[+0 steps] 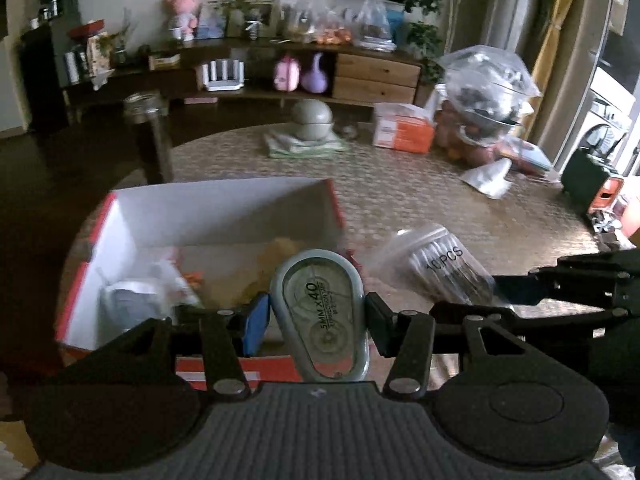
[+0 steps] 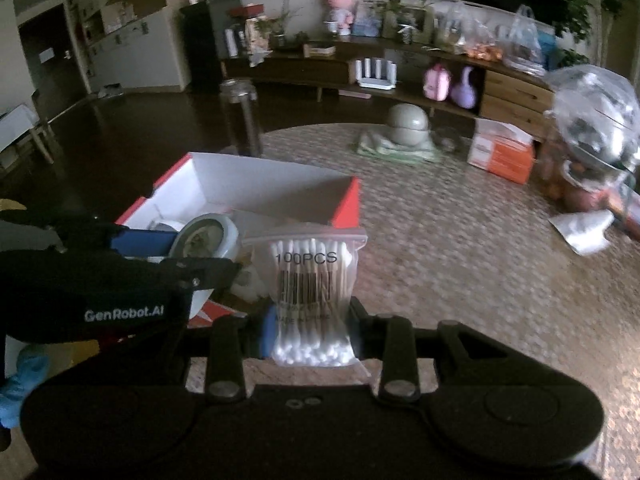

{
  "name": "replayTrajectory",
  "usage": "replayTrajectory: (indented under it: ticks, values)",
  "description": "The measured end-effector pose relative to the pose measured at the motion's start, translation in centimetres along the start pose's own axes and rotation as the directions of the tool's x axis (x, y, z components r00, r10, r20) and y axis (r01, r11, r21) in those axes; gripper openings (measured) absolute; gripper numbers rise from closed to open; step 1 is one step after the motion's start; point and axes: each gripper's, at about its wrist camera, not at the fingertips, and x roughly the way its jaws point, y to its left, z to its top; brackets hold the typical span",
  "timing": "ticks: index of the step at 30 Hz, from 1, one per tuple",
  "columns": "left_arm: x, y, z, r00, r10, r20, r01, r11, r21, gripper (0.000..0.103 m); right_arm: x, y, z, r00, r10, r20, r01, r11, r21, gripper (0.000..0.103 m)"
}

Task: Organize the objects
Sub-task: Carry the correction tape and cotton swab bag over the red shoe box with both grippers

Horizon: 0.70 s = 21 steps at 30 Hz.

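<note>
My left gripper is shut on a grey-blue correction tape dispenser and holds it over the near edge of an open red box with a white inside. The box holds a few small items. My right gripper is shut on a clear zip bag of cotton swabs marked 100PCS, just right of the box. The swab bag shows in the left wrist view, and the tape dispenser with my left gripper shows in the right wrist view.
On the round woven table stand a dark glass jar, a grey bowl on a green cloth, an orange box, bags of fruit and items and a silver pouch. A sideboard stands behind.
</note>
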Motion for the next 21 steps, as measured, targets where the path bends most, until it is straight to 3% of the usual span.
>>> replayTrajectory:
  ticks: [10, 21]
  values:
    - [0.4, 7.4, 1.8, 0.998, 0.061, -0.001, -0.061, 0.997, -0.054, 0.051, 4.5, 4.7, 3.6, 1.0, 0.022, -0.015, -0.022, 0.999, -0.046, 0.034]
    - [6.3, 11.2, 3.8, 0.987, 0.155, -0.047, -0.155, 0.988, 0.007, 0.051, 12.4, 6.7, 5.5, 0.996, -0.014, -0.084, 0.006, 0.996, -0.084, 0.034]
